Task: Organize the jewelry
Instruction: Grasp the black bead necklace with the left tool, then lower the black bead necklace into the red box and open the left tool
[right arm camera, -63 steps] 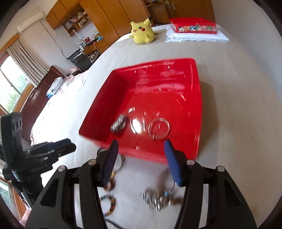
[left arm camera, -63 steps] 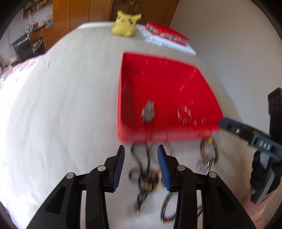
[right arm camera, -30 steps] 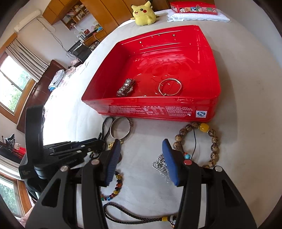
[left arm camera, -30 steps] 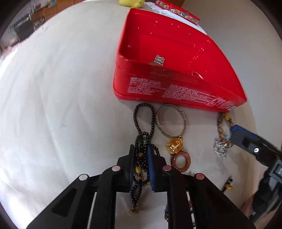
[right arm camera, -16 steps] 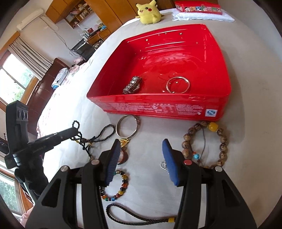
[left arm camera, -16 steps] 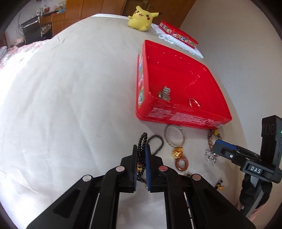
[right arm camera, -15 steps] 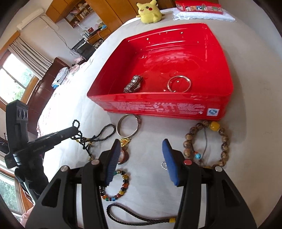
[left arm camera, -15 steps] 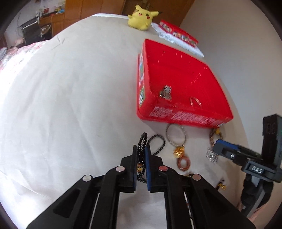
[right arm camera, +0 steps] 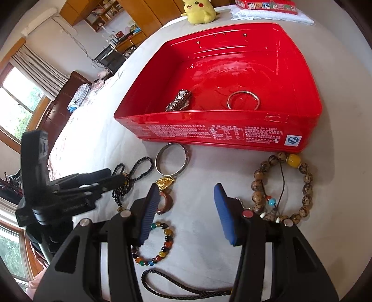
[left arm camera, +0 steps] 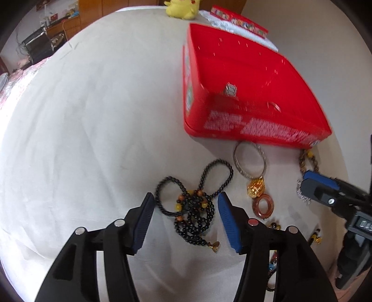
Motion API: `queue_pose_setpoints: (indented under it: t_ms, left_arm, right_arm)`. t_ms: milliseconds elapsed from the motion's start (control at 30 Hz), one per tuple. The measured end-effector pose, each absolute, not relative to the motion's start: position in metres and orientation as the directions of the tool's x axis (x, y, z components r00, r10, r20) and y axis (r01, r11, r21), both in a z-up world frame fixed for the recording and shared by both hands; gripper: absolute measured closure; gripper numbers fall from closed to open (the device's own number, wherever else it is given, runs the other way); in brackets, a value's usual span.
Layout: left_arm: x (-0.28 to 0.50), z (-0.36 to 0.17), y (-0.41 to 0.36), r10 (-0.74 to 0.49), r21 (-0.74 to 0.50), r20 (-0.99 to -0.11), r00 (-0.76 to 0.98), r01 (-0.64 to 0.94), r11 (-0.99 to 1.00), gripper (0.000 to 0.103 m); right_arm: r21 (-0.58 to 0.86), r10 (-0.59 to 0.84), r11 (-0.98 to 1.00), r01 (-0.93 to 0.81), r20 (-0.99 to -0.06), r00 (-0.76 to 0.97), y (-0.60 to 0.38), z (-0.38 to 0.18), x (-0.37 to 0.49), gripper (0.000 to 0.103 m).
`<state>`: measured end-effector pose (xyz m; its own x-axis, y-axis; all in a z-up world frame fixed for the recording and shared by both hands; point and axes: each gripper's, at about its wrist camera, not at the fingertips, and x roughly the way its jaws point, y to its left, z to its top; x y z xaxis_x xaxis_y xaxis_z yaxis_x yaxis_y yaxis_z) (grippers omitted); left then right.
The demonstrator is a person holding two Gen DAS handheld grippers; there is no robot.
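A red tray (left arm camera: 234,132) (right arm camera: 209,132) sits on the white bed; a metal watch (right arm camera: 179,101) and a silver ring (right arm camera: 243,100) lie in it. A black bead necklace (left arm camera: 197,206) lies bunched on the sheet in front of the tray. My left gripper (left arm camera: 186,216) is open, with its fingers either side of the necklace. My right gripper (right arm camera: 186,209) is open and empty above the sheet. A silver bangle with gold charm and brown ring (right arm camera: 171,160), a wooden bead bracelet (right arm camera: 283,185) and a multicoloured bead bracelet (right arm camera: 160,244) lie around it.
A black cord (right arm camera: 181,285) lies near the bottom edge. A yellow plush toy (right arm camera: 200,10), a folded white towel (right arm camera: 272,16) and a red box (right arm camera: 265,4) sit beyond the tray. Furniture and a window stand at the left.
My left gripper was shut on the black necklace and held it up; it has opened, and the necklace now lies bunched on the sheet between its fingers. The right gripper stayed open.
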<state>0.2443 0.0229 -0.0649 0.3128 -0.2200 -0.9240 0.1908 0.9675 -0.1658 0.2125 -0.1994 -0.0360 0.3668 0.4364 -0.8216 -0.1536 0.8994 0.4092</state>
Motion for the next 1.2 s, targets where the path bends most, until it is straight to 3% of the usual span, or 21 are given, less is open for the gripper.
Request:
queue_pose_setpoints:
  t_ms: [100, 200, 267, 633, 833, 933, 1200]
  left_arm:
    - [0.241, -0.071, 0.007, -0.163, -0.086, -0.928, 0.334, 0.234, 0.968, 0.045]
    - [0.238, -0.073, 0.001, -0.116, -0.028, -0.924, 0.364, 0.239, 0.971, 0.077]
    - [0.238, -0.073, -0.002, -0.126, -0.032, -0.923, 0.364, 0.254, 0.967, 0.083]
    - [0.241, -0.049, 0.018, -0.227, -0.143, -0.886, 0.404, 0.228, 0.963, 0.086]
    - [0.244, -0.031, 0.034, -0.278, -0.203, -0.861, 0.425, 0.215, 0.955, 0.086]
    - [0.245, -0.027, 0.039, -0.288, -0.216, -0.854, 0.433, 0.210, 0.954, 0.086]
    - [0.233, -0.018, 0.047, -0.289, -0.216, -0.835, 0.469, 0.205, 0.955, 0.086]
  right_arm:
    - [0.412, 0.441, 0.897, -0.159, -0.823, 0.358, -0.194, -0.038, 0.213, 0.054]
    - [0.419, 0.452, 0.892, -0.169, -0.826, 0.337, -0.187, -0.042, 0.213, 0.057]
    - [0.426, 0.458, 0.889, -0.169, -0.828, 0.324, -0.183, -0.044, 0.213, 0.059]
    - [0.359, 0.402, 0.913, -0.193, -0.870, 0.286, -0.149, -0.056, 0.209, 0.059]
    - [0.222, 0.290, 0.947, -0.232, -0.902, 0.321, -0.129, -0.059, 0.201, 0.059]
    - [0.134, 0.218, 0.960, -0.244, -0.909, 0.356, -0.122, -0.060, 0.195, 0.073]
    - [0.231, 0.301, 0.947, -0.225, -0.882, 0.361, -0.147, -0.046, 0.192, 0.074]
